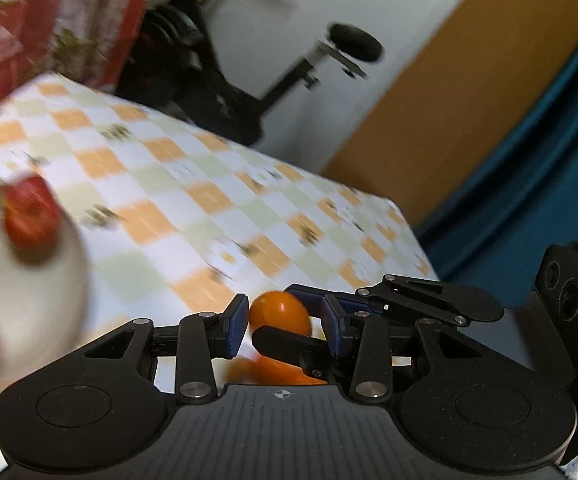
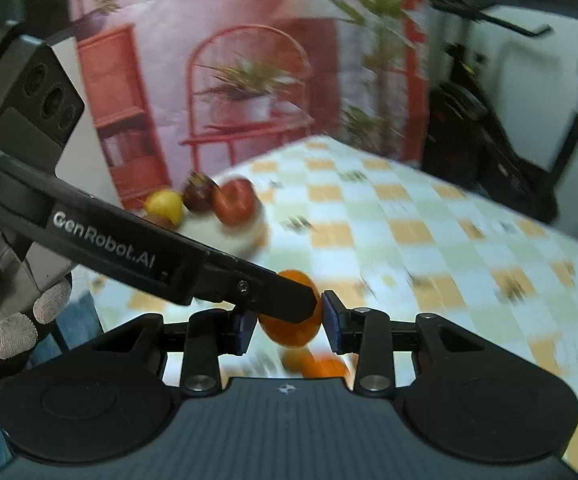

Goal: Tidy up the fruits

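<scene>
**Two grippers, one orange: a shared carry above the desk**

An orange fruit hangs clear of the desk, pinched from two sides. In the right wrist view it sits between the blue pads of the right gripper, whose narrow jaws close on its flanks. The left gripper reaches in from the left, one black finger lying across the fruit's upper face. In the left wrist view the same fruit touches that gripper's left pad; contact at the right pad is hidden, so this grip is likely but not certain. The double hold probably steadies a round, smooth fruit that could roll out of a single pinch. More orange fruit lies blurred on the desk directly below, near the cameras.

Far left on the desk stands a white plate bearing a red apple, a dark fruit and a yellow fruit; it is the likely destination, judging by the task. Between the held fruit and the plate the checked cloth lies bare, giving open room for a level carry. The desk's right edge falls off toward a blue curtain, well apart from the fruit. An exercise bike stands beyond the far edge. A gloved hand grips the left tool.
</scene>
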`<state>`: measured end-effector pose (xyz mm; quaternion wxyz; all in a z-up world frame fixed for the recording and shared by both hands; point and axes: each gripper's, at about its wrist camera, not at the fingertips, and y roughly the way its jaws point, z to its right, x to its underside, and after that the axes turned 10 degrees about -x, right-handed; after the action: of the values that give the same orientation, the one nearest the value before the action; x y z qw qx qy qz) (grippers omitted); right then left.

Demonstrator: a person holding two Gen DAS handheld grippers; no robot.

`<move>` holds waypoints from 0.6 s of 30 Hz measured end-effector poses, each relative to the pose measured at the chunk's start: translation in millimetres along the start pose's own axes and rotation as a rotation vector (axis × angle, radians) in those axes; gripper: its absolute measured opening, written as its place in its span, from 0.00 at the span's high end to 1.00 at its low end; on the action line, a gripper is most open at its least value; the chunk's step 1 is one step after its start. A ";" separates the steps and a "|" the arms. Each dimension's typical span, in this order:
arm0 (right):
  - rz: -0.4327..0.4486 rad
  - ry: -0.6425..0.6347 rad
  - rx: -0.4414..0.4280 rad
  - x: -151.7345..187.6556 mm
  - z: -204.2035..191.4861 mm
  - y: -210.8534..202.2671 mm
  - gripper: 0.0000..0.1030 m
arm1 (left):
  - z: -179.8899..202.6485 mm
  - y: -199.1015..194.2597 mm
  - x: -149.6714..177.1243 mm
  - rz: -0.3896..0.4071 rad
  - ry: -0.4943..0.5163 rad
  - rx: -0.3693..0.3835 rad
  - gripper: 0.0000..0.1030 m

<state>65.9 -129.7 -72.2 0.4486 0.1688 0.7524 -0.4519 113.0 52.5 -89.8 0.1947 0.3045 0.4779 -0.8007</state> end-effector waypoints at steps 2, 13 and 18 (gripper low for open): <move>0.011 -0.016 -0.042 -17.6 -5.8 21.6 0.64 | -17.3 -6.7 -11.0 0.015 0.004 -0.043 0.63; -0.117 0.048 -0.180 -61.4 -18.1 167.9 0.81 | -127.2 -3.0 -34.9 -0.047 -0.160 -0.167 0.66; -0.144 0.044 -0.167 -60.8 1.0 146.9 0.83 | -112.7 -6.2 -32.4 -0.003 -0.088 -0.160 0.66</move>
<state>196.1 -42.8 -99.7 0.4108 0.0863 0.8072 -0.4150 167.2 155.7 -104.3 0.2382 0.2517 0.5315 -0.7729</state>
